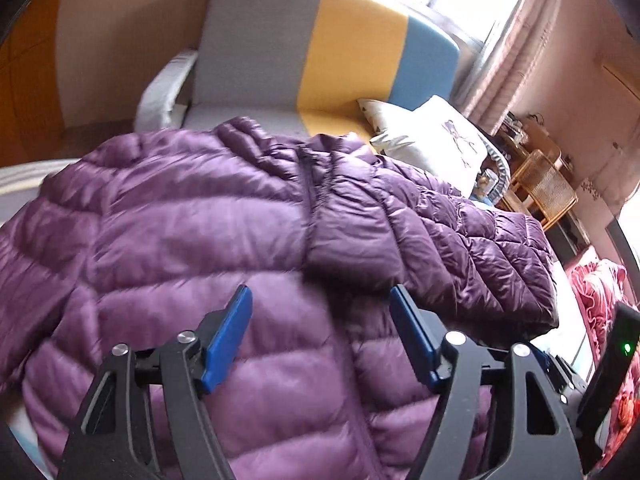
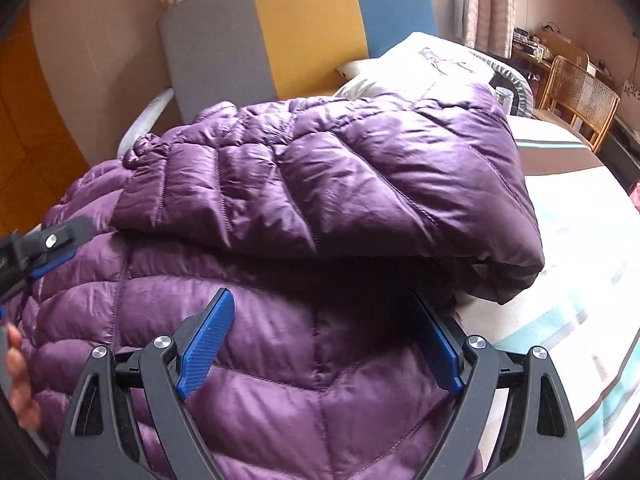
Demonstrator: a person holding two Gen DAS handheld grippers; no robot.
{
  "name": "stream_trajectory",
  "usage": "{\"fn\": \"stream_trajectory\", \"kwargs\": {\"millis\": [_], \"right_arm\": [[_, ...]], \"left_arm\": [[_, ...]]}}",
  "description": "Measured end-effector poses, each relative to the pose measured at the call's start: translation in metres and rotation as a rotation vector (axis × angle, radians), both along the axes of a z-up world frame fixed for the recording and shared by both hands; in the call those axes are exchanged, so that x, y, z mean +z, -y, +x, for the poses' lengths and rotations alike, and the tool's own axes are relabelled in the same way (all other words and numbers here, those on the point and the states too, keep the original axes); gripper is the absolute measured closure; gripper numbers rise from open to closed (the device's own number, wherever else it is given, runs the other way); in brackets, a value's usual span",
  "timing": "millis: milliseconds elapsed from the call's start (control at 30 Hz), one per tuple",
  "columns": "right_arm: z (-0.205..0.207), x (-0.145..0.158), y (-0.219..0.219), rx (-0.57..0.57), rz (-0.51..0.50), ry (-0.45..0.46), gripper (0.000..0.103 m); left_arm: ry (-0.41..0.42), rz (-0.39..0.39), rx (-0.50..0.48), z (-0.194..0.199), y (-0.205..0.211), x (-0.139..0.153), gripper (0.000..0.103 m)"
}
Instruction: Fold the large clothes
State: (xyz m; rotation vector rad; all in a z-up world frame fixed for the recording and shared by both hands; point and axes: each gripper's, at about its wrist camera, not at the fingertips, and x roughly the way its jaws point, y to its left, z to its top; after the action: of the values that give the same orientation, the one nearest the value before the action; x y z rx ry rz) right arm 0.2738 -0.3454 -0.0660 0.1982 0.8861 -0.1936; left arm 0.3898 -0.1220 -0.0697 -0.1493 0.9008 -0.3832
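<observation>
Big puffy purple quilted down jacket (image 2: pixel 320 184) lies on the striped bed (image 2: pixel 580 240) right under both tongs, likely light, soft, slippery, best pinched at a seam or folded edge; left gripper (image 1: pixel 322 308) and right gripper (image 2: pixel 340 312) spread, holding nothing.
</observation>
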Motion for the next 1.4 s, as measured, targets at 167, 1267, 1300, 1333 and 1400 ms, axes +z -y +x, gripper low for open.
{"fn": "stream_trajectory", "kwargs": {"millis": [167,1267,1300,1333,1400], "right_arm": [[0.005,-0.002,0.005,-0.005,-0.003,-0.007,0.016],[-0.007,0.036,-0.016,0.009,0.054,0.097,0.016],[0.0,0.035,-0.014,-0.008,0.029,0.088,0.016],[0.009,0.031,-0.01,-0.021,0.012,0.073,0.016],[0.024,0.021,-0.004,-0.039,-0.005,0.035,0.016]], "left_arm": [[-0.026,-0.003,-0.008,0.021,0.019,-0.007,0.06],[0.064,0.031,0.224,-0.047,-0.103,-0.005,0.103],[0.062,0.037,0.225,-0.048,-0.103,-0.006,0.103],[0.061,0.043,0.226,-0.047,-0.102,-0.008,0.103],[0.057,0.048,0.229,-0.051,-0.102,-0.011,0.103]]}}
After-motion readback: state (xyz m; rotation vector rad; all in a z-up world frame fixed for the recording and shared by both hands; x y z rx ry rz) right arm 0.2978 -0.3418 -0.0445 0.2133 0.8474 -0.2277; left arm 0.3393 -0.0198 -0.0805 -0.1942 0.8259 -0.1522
